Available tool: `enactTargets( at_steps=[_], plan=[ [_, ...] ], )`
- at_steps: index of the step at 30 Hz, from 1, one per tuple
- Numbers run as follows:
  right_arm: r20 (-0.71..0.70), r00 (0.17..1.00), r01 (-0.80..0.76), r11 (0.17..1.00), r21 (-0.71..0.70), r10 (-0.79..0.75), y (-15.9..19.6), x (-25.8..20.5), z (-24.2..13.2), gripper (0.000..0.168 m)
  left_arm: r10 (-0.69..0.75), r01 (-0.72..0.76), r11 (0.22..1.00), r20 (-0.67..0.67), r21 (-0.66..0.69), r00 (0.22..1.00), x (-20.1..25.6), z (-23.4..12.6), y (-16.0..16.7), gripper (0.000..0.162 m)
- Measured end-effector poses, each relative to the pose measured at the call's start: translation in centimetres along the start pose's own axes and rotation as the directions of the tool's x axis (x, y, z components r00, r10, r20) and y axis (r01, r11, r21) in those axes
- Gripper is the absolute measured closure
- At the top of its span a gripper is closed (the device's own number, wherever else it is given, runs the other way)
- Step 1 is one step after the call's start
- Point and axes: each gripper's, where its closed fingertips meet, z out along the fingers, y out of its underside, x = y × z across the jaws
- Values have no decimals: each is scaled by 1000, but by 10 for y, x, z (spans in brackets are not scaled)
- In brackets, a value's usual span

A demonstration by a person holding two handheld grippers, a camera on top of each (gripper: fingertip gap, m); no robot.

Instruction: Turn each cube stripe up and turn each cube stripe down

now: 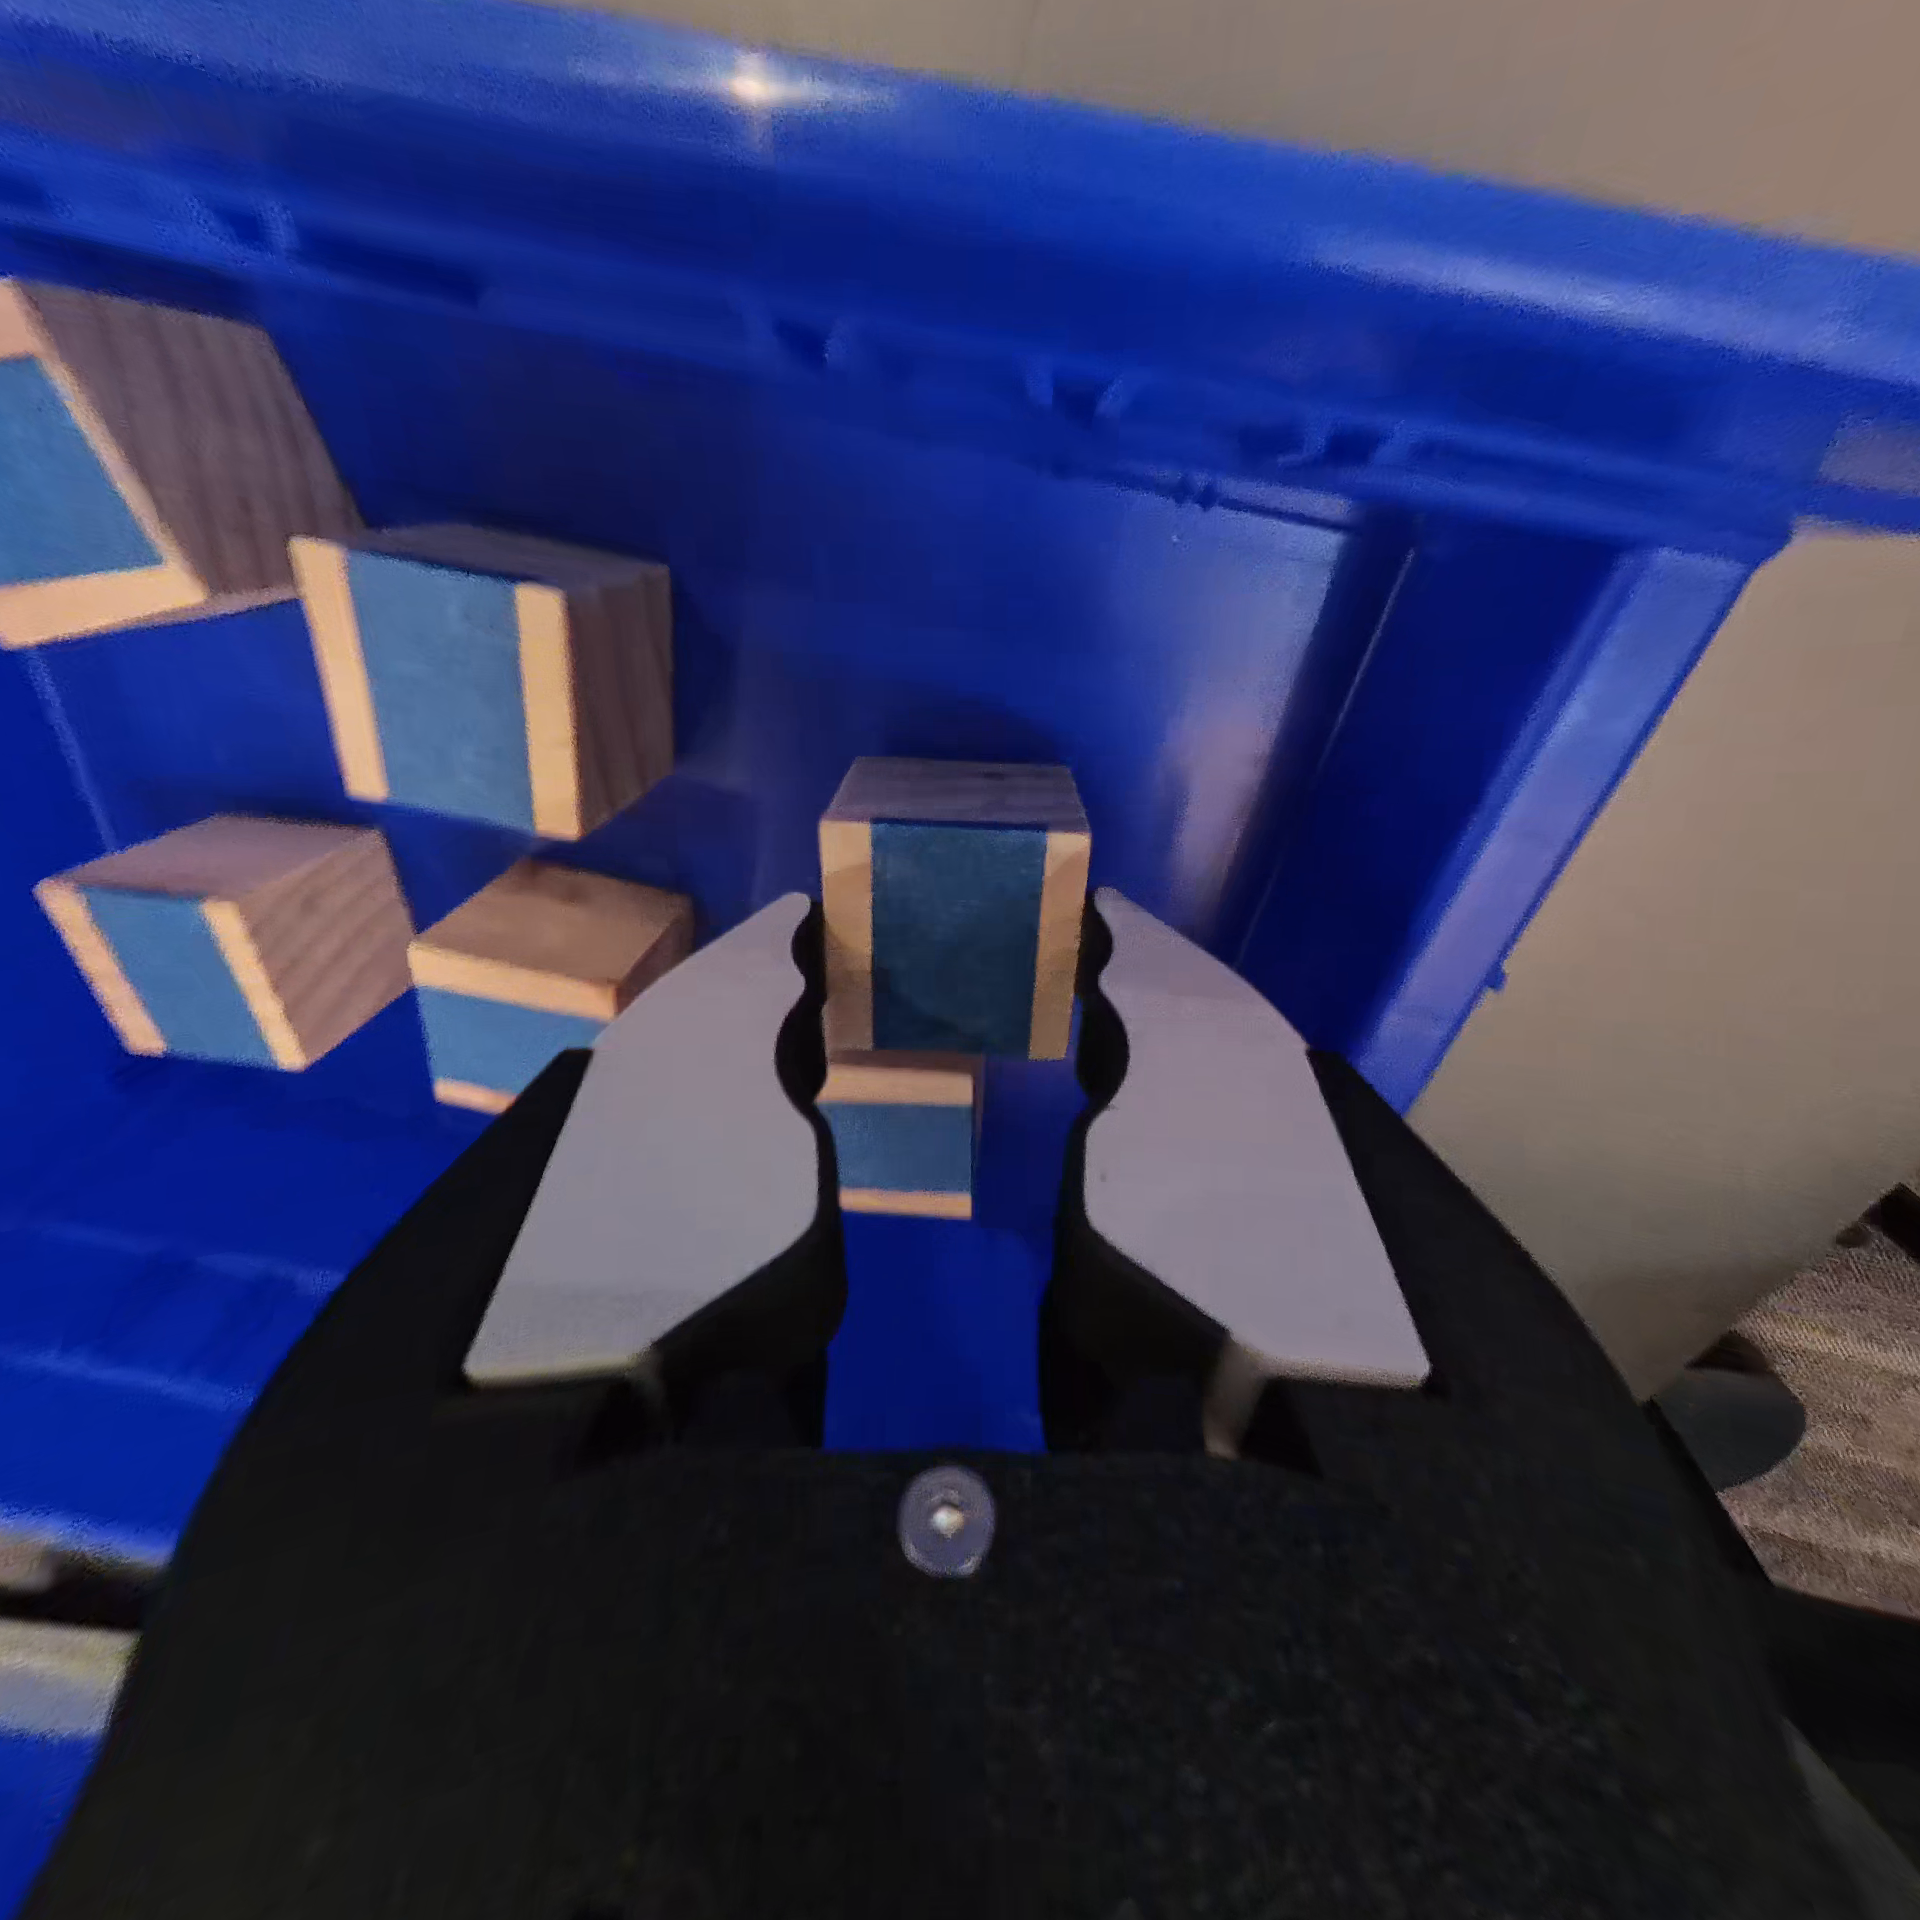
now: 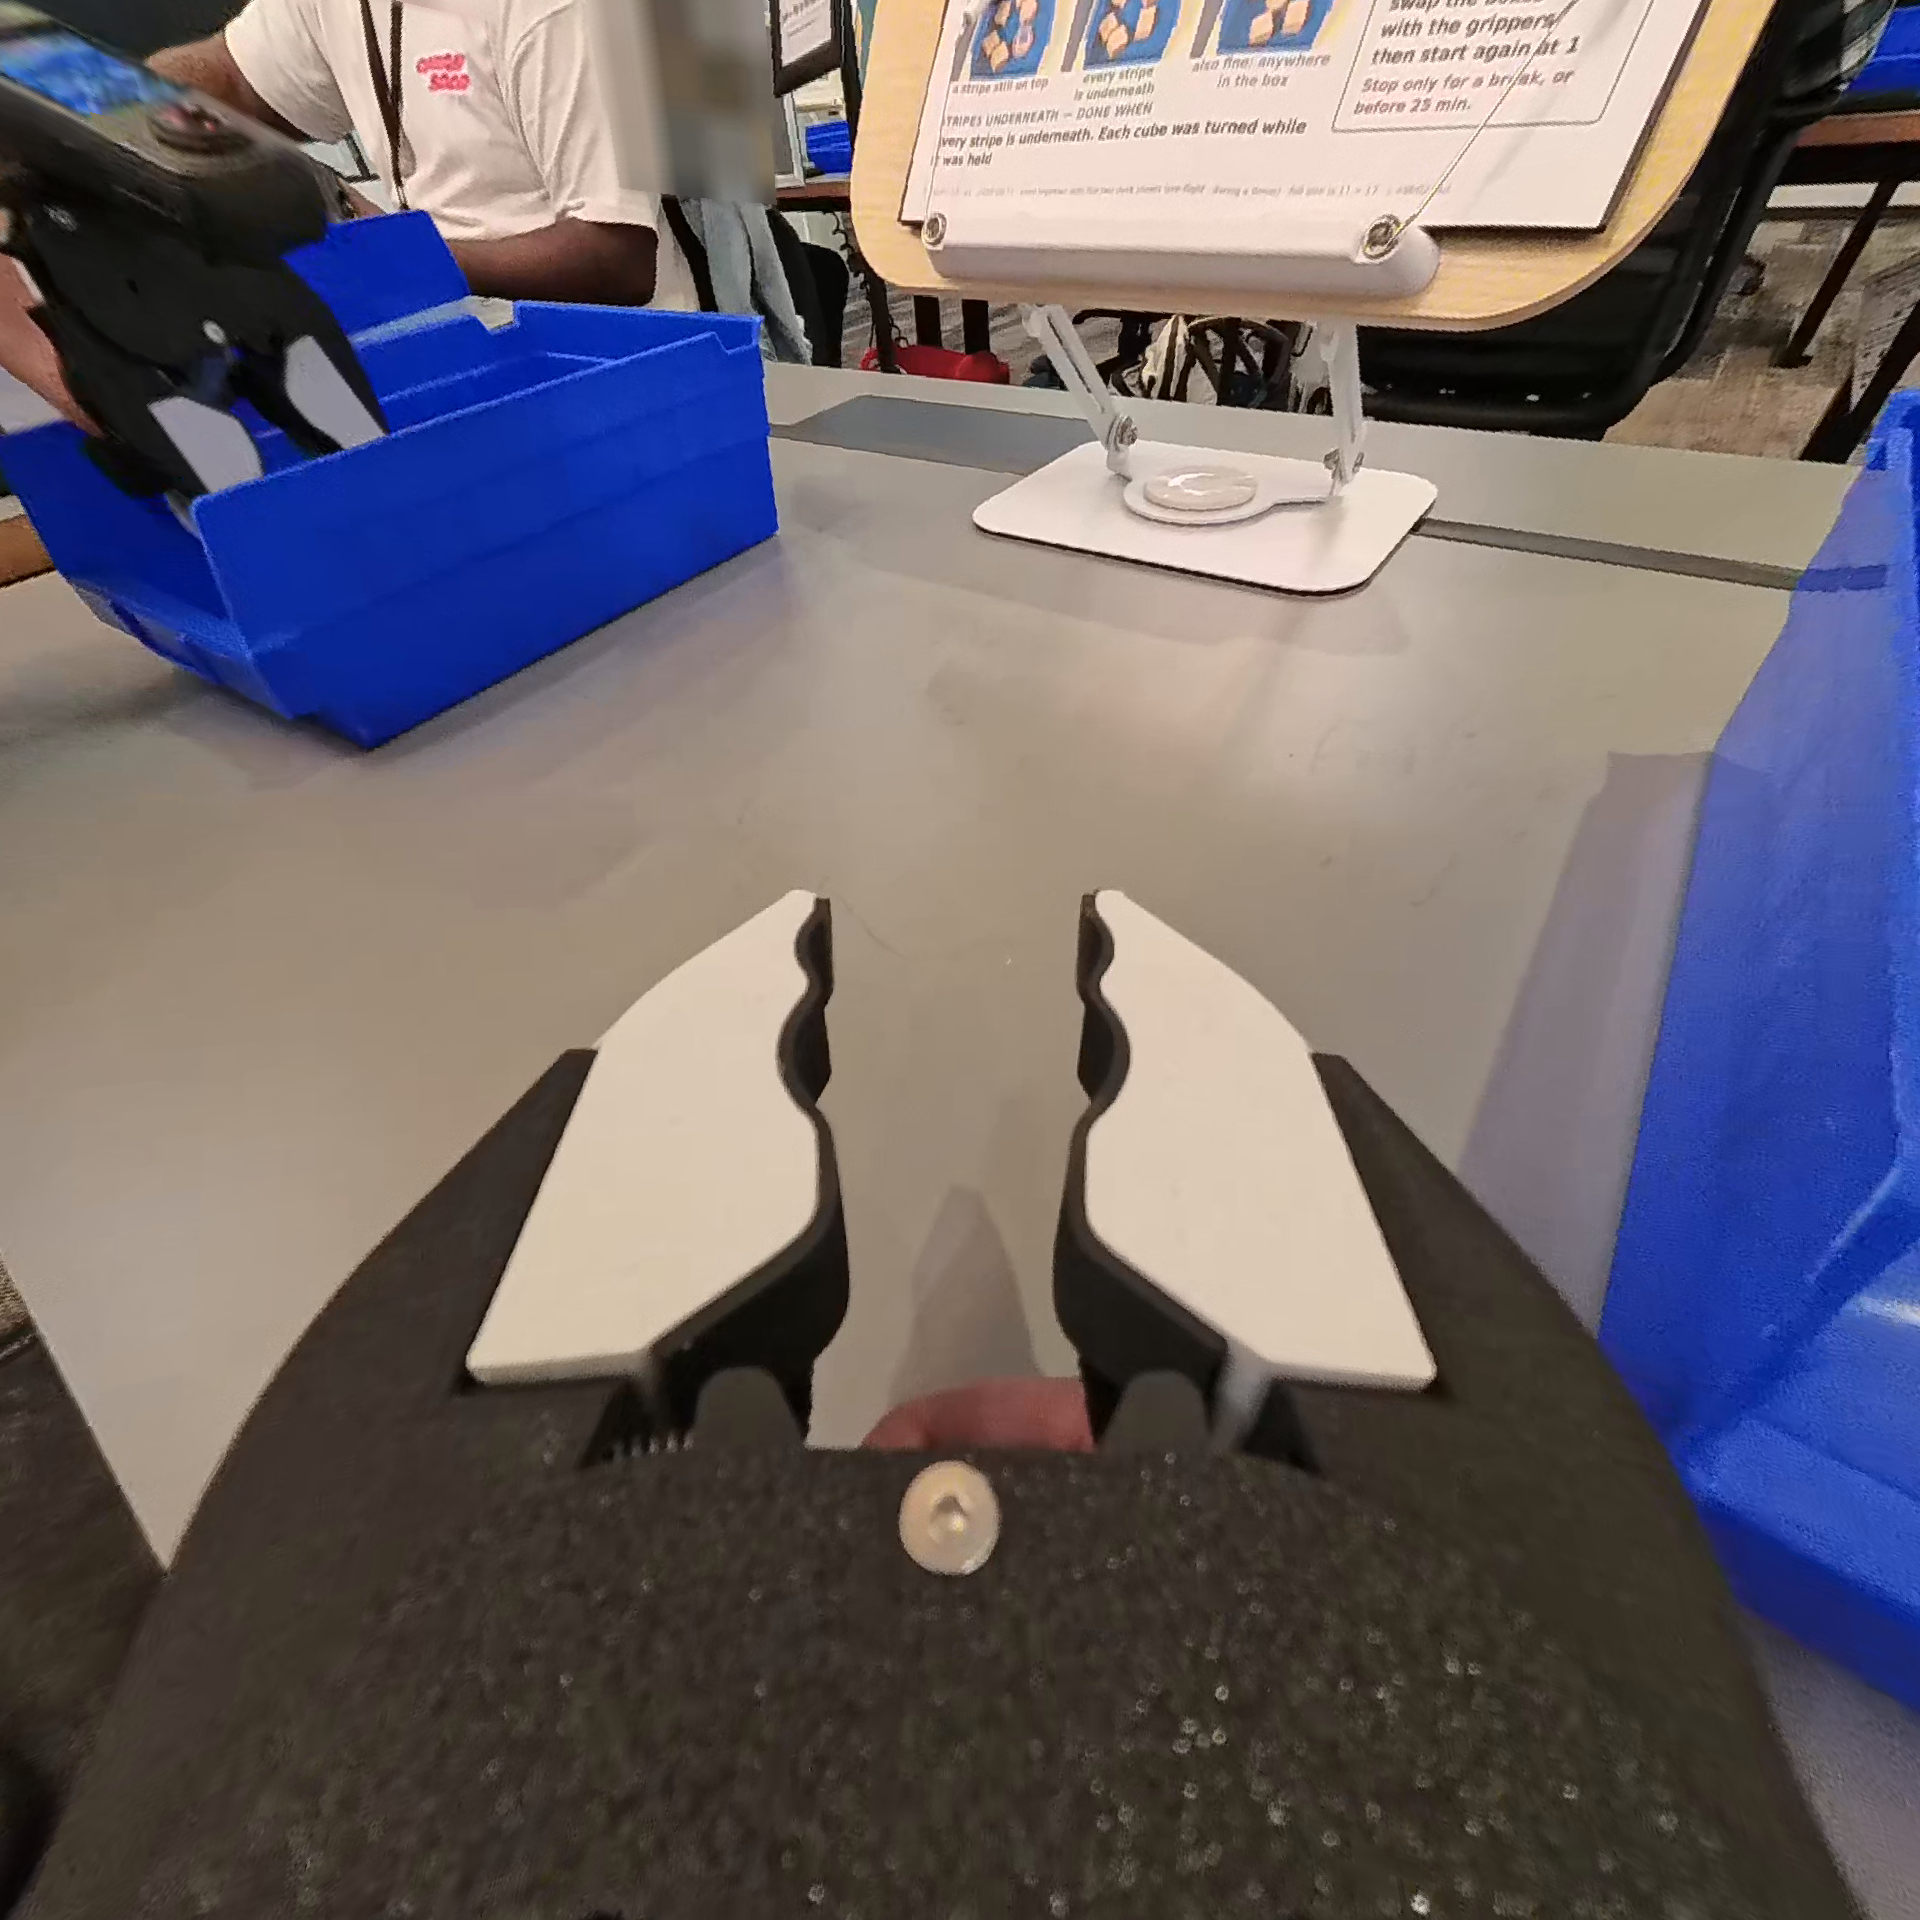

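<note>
In the left wrist view I look down into a blue bin (image 1: 1039, 260) that holds several wooden cubes, each with a blue stripe. My left gripper (image 1: 951, 920) is shut on one cube (image 1: 951, 945), with its stripe face turned toward the camera and a fingertip against each bare side. Another cube (image 1: 904, 1132) lies just beneath it. More cubes (image 1: 457, 675) (image 1: 218, 935) (image 1: 540, 966) lie to the left, stripes showing. My right gripper (image 2: 956, 914) is open and empty above the grey table (image 2: 935, 727). The left gripper also shows in the right wrist view (image 2: 260, 426), reaching into the bin (image 2: 468, 561).
A second blue bin (image 2: 1787, 1039) stands close on the right of my right gripper. A white stand (image 2: 1205, 509) holding an instruction sheet is at the back of the table. A person in a white shirt (image 2: 520, 125) sits behind the far bin.
</note>
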Motion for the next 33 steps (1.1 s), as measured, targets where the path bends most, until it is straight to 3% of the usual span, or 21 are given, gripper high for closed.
enactTargets(
  at_steps=[5,8,13,16,19,23,26,33],
  plan=[
    [-7,1000,22,1000,5,-22,-1,0,-4,124,-95,90,995,126,43,987,-4,-59,-8,117],
    [-2,999,32,999,2,-32,-1,-1,-5,124,-212,187,970,164,159,963,1,-94,-39,117],
    [1,999,32,999,8,-32,-2,-3,-7,123,-365,323,847,20,422,931,24,-124,-122,118],
    [13,1000,26,1000,-1,-26,2,-3,-5,121,-405,429,702,-177,569,897,39,-134,-178,118],
    [38,999,-2,1000,-2,2,2,-4,-5,119,-437,571,526,-376,630,817,39,-137,-218,118],
    [117,992,-59,998,32,55,-3,-8,-8,115,-238,794,247,-760,555,605,49,-152,-255,118],
    [173,980,-113,988,109,93,-15,-10,-8,114,-104,879,120,-875,462,474,48,-158,-263,118],
    [307,952,-26,998,52,9,-36,-36,20,106,18,947,110,-953,302,302,59,-149,-273,118]
  ],
)
